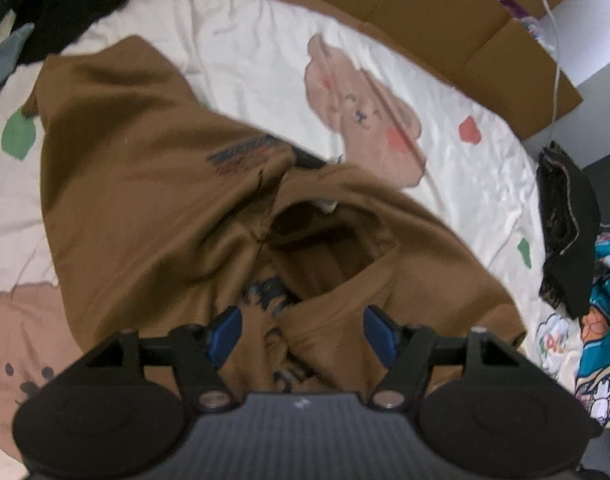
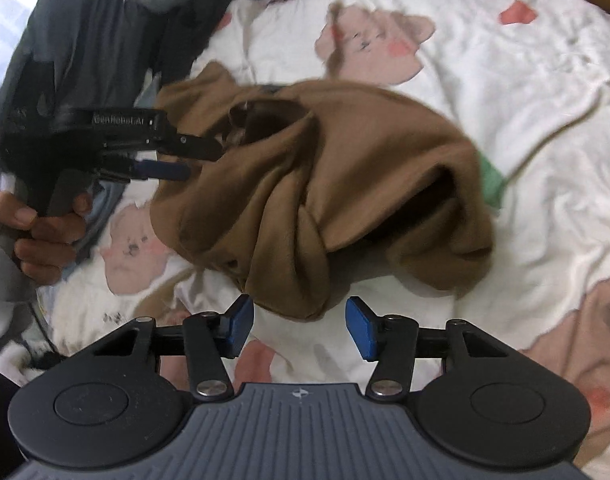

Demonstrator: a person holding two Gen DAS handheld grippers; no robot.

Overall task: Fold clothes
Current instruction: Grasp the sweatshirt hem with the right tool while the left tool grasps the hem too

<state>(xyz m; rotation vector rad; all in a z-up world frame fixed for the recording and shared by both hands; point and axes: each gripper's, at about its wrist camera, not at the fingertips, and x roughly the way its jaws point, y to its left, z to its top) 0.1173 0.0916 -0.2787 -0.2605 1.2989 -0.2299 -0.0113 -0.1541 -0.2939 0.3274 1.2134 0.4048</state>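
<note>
A crumpled brown garment point(image 1: 153, 208) lies in a loose heap on a bed, spread over a cream sheet point(image 1: 245, 52) printed with pink cartoon bears and small red and green shapes. In the left wrist view, the left tongs point(image 1: 303, 334) stand open directly above the cloth, blue pads point(image 1: 225, 334) apart, with a printed fold of the garment showing in the gap between them; the pads do not press on it. The garment's round neck opening faces up just beyond the fingertips.

In the right wrist view, the right tongs point(image 2: 301, 328) are also open, held over the sheet at the near edge of the brown garment point(image 2: 365, 168), whose lowest fold hangs just ahead of the gap; nothing is clamped. The same view shows the left tongs point(image 2: 185, 158) from the side, reaching in at the garment's far left edge, gripped by a person's hand point(image 2: 45, 236).

Dark clothing point(image 1: 569, 224) and a teal printed item point(image 1: 605, 320) sit at the bed's right edge, a brown headboard point(image 1: 425, 12) runs behind, and more dark clothes point(image 2: 97, 40) are piled to the left.
</note>
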